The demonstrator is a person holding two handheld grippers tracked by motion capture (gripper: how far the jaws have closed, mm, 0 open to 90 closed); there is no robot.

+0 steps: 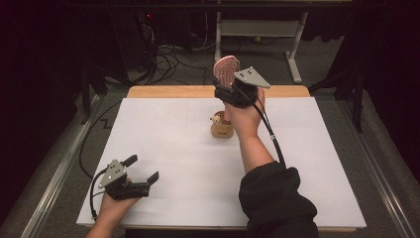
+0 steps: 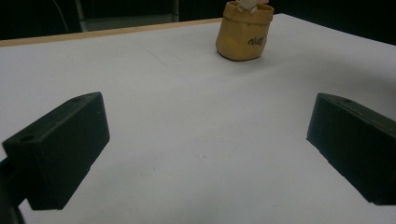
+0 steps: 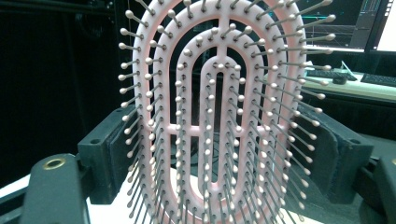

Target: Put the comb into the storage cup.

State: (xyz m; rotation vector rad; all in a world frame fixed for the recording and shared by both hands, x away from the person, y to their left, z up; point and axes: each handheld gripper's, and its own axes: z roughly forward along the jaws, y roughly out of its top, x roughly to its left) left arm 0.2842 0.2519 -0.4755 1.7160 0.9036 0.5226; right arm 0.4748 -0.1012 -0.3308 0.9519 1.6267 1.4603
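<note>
A pink plastic hairbrush with an oval, slotted head and grey ball-tipped bristles [image 1: 226, 69] is held upright in the right gripper [image 1: 233, 90], which is raised above the far half of the white tabletop [image 1: 173, 144]. In the right gripper view the brush head [image 3: 219, 107] is seen standing between the two black jaws, which are closed against its lower sides from left and right; the jaws are set fairly wide, spread by the width of the brush. The bristles are turned toward that gripper's camera. In the high view the brush head is seen rising above the grey three-cornered plate [image 1: 251, 77] of the right gripper, beyond the far wooden edge of the tabletop [image 1: 168, 91] as the picture lies.

A small tan, sack-shaped holder with dark lettering on its side [image 1: 221, 126] is seen standing upright on the tabletop just beside the right hand [image 1: 245, 116], below the raised gripper. In the left gripper view the same holder [image 2: 243, 32] is seen well ahead of the jaws, with something pale showing at its mouth; what that is cannot be told.

The left gripper [image 1: 143, 171] is held low at the near left corner of the tabletop, well apart from the holder and the brush. Its jaws are spread wide, and nothing is gripped between them; bare white tabletop is seen in the gap.

A black cable [image 1: 270, 131] is seen trailing from the right gripper along the forearm and its dark sleeve [image 1: 277, 198].
</note>
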